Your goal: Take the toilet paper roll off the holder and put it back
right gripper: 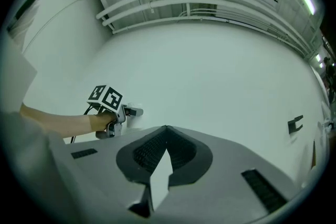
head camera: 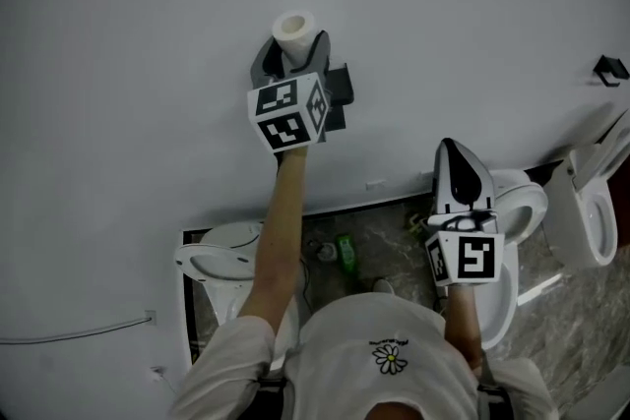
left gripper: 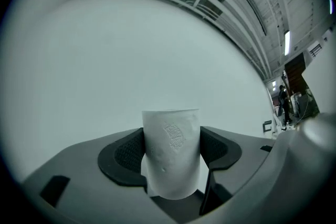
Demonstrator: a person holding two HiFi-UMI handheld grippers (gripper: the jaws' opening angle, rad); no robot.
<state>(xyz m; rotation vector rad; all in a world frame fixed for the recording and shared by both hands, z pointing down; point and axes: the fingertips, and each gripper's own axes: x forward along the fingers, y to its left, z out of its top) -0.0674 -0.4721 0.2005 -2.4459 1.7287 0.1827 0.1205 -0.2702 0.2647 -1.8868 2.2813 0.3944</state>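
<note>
The white toilet paper roll (head camera: 292, 31) stands upright between the dark padded jaws of my left gripper (head camera: 293, 52), held up against the white wall. In the left gripper view the roll (left gripper: 172, 152) fills the gap, and both pads of the left gripper (left gripper: 172, 140) press on its sides. My right gripper (head camera: 451, 147) hangs lower and to the right with nothing in it. Its jaws meet at the tips in the right gripper view (right gripper: 166, 129). A small black bracket (head camera: 610, 70) is fixed to the wall at the far right, and also shows in the right gripper view (right gripper: 295, 124).
Below the wall stand white toilets: one at lower left (head camera: 219, 256), one under my right hand (head camera: 522, 211) and one at the right edge (head camera: 591, 216). A green bottle (head camera: 346, 253) sits on the marbled floor. A thin cable (head camera: 79, 331) runs along the wall at lower left.
</note>
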